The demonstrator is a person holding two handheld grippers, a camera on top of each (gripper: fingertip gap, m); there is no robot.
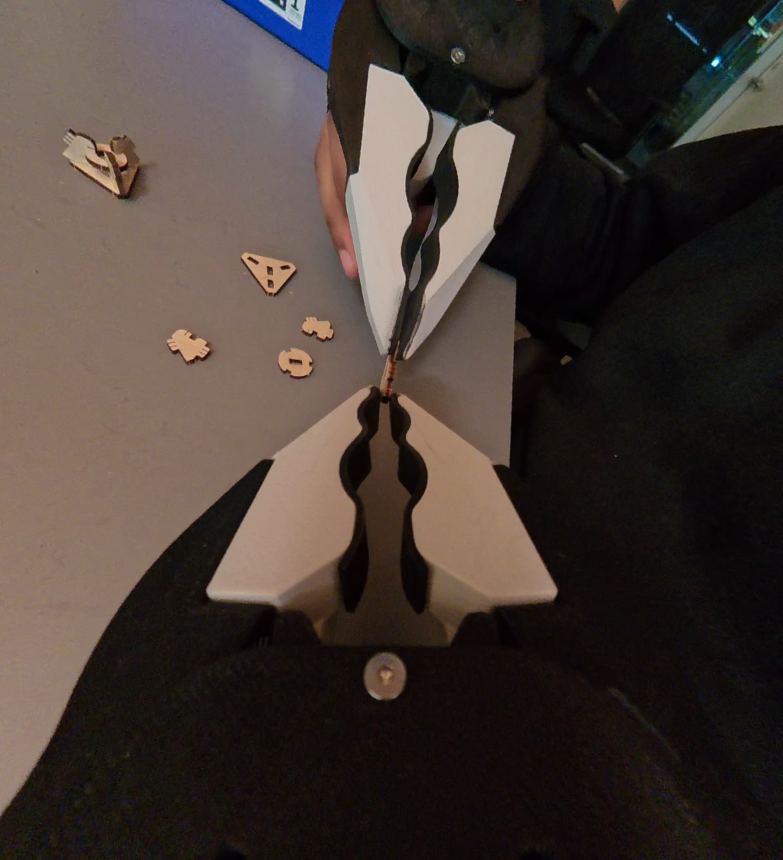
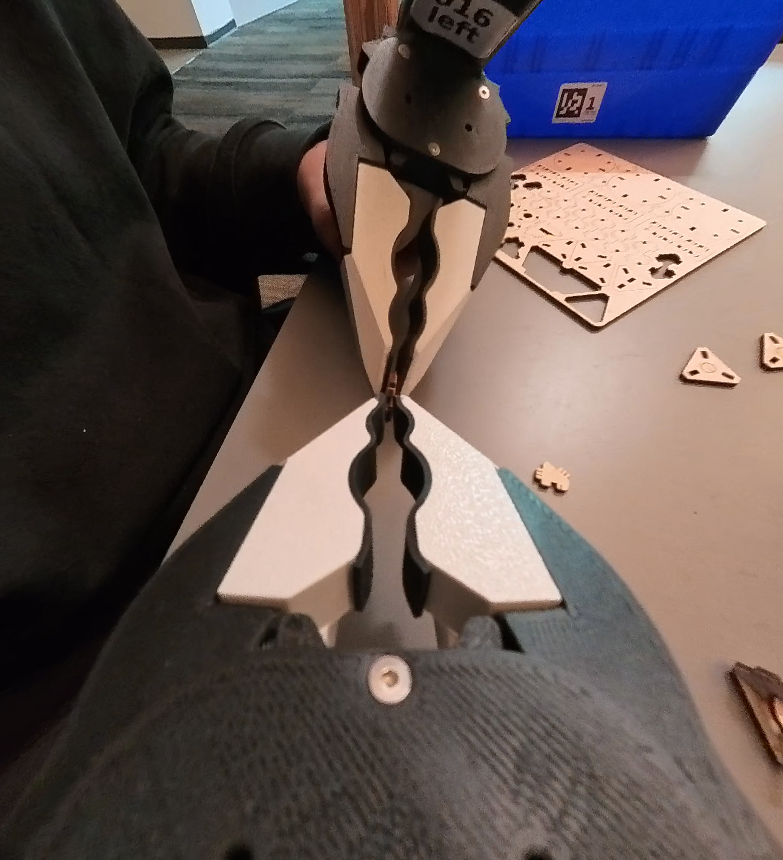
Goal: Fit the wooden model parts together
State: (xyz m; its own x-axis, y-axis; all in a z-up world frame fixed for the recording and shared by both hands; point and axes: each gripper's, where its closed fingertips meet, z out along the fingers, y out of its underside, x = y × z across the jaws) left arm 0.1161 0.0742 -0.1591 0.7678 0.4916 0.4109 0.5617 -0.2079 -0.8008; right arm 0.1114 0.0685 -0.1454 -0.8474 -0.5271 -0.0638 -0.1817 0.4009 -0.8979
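My left gripper (image 1: 384,399) and right gripper (image 2: 387,404) meet tip to tip above the grey table (image 1: 101,442) edge, both clamped on one thin wooden piece (image 1: 389,374), seen edge-on. Beyond lie loose wooden cutouts (image 1: 295,362), then a perforated wooden sheet (image 2: 636,242) and a blue bin (image 2: 636,70).

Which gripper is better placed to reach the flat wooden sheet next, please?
Probably the left gripper: the sheet lies beside it, beyond the right gripper. Both jaws pinch one thin wooden piece, though.
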